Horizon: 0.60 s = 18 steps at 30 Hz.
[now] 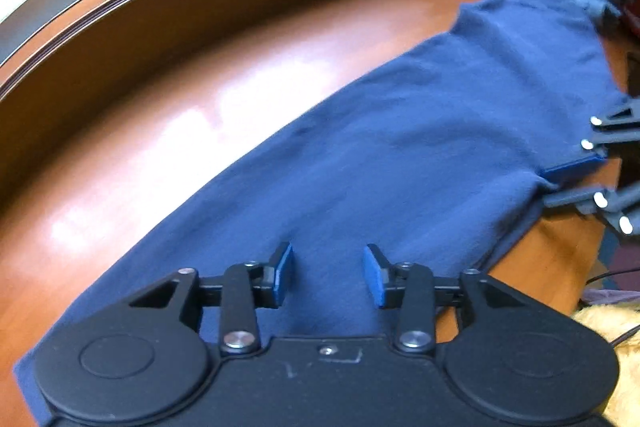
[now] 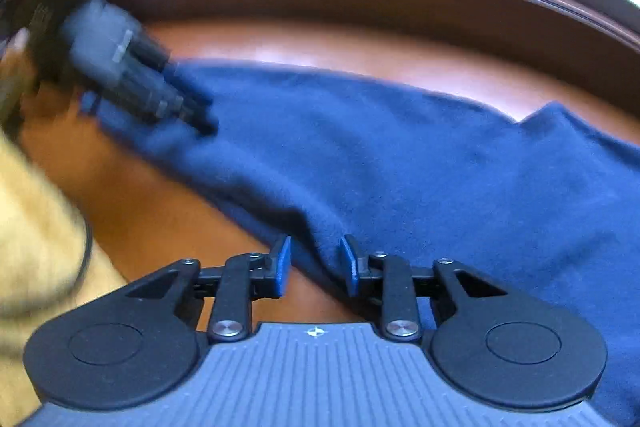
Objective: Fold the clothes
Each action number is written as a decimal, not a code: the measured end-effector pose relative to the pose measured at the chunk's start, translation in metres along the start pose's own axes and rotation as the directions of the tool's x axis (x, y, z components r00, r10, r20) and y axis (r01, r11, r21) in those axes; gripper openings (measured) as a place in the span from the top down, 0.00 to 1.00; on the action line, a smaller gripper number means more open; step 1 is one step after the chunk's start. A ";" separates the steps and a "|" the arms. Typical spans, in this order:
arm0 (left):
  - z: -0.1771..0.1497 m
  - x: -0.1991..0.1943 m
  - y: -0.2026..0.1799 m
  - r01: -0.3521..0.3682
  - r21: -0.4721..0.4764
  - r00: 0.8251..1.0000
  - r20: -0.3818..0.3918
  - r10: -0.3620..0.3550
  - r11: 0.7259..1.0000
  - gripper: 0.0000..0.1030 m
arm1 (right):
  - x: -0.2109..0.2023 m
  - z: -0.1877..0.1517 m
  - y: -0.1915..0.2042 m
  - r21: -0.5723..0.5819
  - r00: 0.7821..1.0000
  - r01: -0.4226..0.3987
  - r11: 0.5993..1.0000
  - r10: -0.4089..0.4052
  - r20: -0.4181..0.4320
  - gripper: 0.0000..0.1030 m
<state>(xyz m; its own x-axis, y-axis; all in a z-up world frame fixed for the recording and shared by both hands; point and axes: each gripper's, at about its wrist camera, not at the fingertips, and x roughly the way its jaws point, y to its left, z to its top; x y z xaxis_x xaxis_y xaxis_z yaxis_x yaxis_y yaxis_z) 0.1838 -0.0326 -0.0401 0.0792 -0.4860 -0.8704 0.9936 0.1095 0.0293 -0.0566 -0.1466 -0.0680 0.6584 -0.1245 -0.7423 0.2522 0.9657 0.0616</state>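
Blue shirt (image 1: 400, 155) spread on wooden tabletop (image 1: 200, 99). Left gripper (image 1: 328, 275) jaws wide over cloth; right gripper (image 2: 315, 261) jaws wide astride shirt edge.

The left claw (image 1: 327, 275) is showing matte black linkages, silver screws and blue pads (image 1: 285, 273) ahead of round black discs. The right claw (image 2: 315, 265) is wearing the same parts over a ribbed grey housing bearing a small crosshair mark.

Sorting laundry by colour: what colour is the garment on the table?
Plain navy blue garment, no pattern; clearest in the left wrist view.
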 end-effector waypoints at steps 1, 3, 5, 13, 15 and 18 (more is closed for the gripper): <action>-0.004 -0.002 0.005 -0.020 -0.015 1.000 -0.005 0.020 1.000 0.55 | 0.000 0.001 0.003 -0.017 1.000 -0.003 1.000 0.003 -0.007 0.71; -0.010 -0.006 0.014 -0.044 -0.049 0.999 -0.014 0.043 0.998 0.47 | 0.000 0.005 0.004 -0.006 1.000 -0.022 1.000 0.022 -0.012 0.72; -0.015 -0.009 0.024 -0.068 -0.080 0.997 -0.024 0.067 0.994 0.44 | 0.001 0.011 0.000 0.025 0.999 -0.044 0.999 0.043 0.033 0.72; -0.025 -0.020 0.048 -0.147 -0.133 0.989 -0.046 0.142 0.980 0.37 | 0.017 0.020 0.012 0.020 0.997 -0.027 0.999 0.025 0.074 0.72; -0.020 -0.026 0.042 -0.141 -0.108 0.990 -0.007 0.141 0.984 0.41 | -0.003 0.016 -0.008 0.103 0.991 0.053 0.993 -0.065 0.113 0.67; -0.004 -0.030 0.024 -0.069 -0.091 0.994 0.076 0.076 0.993 0.41 | -0.035 -0.002 -0.058 0.234 0.949 0.258 0.937 -0.292 0.121 0.55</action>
<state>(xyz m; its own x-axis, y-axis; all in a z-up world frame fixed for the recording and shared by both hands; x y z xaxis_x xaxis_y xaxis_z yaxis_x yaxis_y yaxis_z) 0.2054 -0.0123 -0.0153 0.1605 -0.5404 -0.8260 0.9742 0.2212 0.0446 -0.0956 -0.1982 -0.0470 0.6373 -0.4275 -0.6412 0.5720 0.8199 0.0219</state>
